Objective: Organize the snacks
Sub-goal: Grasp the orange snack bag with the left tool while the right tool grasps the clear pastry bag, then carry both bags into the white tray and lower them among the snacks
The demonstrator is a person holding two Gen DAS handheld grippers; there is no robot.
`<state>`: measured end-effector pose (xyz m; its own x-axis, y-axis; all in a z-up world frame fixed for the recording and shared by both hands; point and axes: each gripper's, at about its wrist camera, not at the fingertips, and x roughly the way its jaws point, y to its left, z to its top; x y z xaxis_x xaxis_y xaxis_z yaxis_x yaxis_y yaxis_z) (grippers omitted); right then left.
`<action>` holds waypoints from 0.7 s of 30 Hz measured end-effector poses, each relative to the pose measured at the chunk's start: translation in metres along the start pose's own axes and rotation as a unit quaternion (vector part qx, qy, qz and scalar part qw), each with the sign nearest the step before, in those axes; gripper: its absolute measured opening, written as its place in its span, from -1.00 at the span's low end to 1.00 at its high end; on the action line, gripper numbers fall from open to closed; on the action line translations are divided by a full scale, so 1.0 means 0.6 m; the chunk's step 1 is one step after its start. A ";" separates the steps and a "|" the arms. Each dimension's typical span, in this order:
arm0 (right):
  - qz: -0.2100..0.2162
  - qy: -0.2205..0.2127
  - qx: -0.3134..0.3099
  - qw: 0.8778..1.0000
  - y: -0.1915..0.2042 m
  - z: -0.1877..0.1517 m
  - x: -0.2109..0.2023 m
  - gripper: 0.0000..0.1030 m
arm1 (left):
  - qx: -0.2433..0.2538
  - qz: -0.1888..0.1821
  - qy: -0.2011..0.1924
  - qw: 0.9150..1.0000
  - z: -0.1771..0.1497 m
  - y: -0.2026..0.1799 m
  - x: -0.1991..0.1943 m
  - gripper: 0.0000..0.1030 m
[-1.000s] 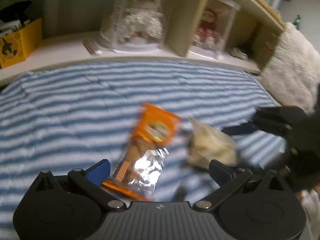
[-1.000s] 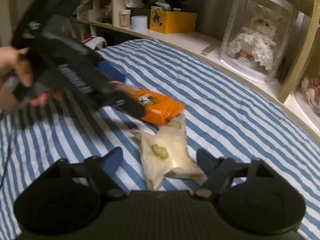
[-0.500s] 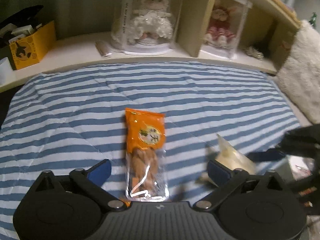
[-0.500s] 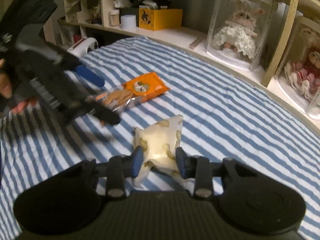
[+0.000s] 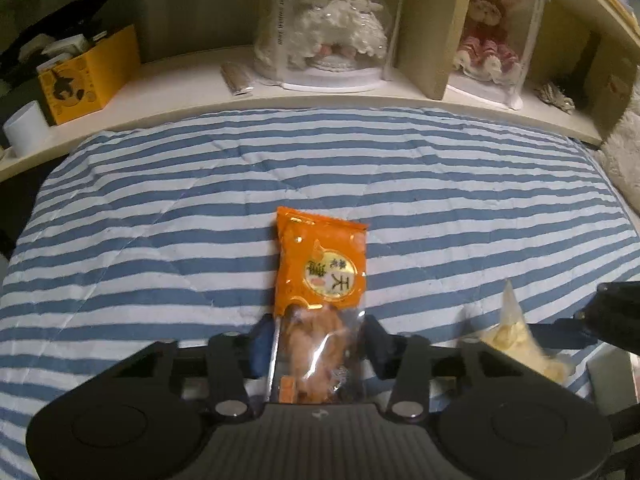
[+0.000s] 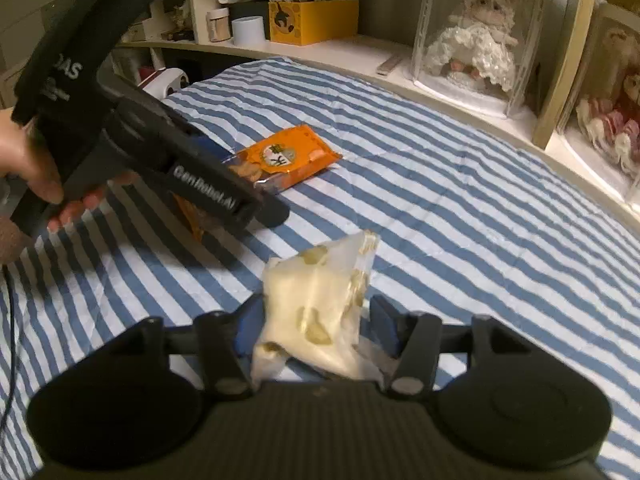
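Closing on the clear end of the orange snack packet (image 5: 320, 280), the left gripper (image 5: 316, 344) is pinning it against the striped bedspread (image 5: 160, 240). Beside it, the right gripper (image 6: 316, 328) is opening, its pads flanking the white snack bag (image 6: 320, 304).

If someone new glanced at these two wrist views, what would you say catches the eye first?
Probably the orange snack packet lying on the blue-and-white striped bedspread, its clear end between the closing jaws of the left gripper. Next, the pale snack bag between the opening jaws of the right gripper. Behind, on the shelf, a doll in a white dress stands in a clear case.
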<state>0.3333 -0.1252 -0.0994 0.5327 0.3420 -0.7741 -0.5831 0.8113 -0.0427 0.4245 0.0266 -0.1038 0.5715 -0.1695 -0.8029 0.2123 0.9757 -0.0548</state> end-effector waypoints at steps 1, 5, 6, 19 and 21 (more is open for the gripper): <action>0.001 -0.002 0.003 1.000 0.001 -0.001 -0.001 0.07 | -0.004 0.000 -0.002 1.000 -0.004 0.000 -0.005 -0.14; -0.007 -0.007 0.019 1.000 0.004 -0.006 -0.014 -0.14 | -0.022 -0.007 -0.009 1.000 -0.022 -0.006 -0.030 -0.18; -0.012 -0.010 0.024 1.000 0.004 -0.008 -0.020 -0.14 | -0.026 -0.008 -0.012 1.000 -0.027 -0.009 -0.039 -0.18; -0.018 -0.056 0.106 0.993 0.002 -0.068 -0.145 -0.15 | -0.044 -0.042 -0.057 0.997 -0.087 -0.083 -0.185 -0.18; -0.017 -0.064 0.115 0.991 0.002 -0.082 -0.169 -0.15 | -0.043 -0.045 -0.060 0.996 -0.096 -0.099 -0.201 -0.18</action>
<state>0.2486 -0.1822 -0.0521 0.6314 0.3576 -0.6881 -0.4155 0.9052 0.0892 0.2973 -0.0030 -0.0377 0.6448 -0.2678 -0.7158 0.2015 0.9630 -0.1788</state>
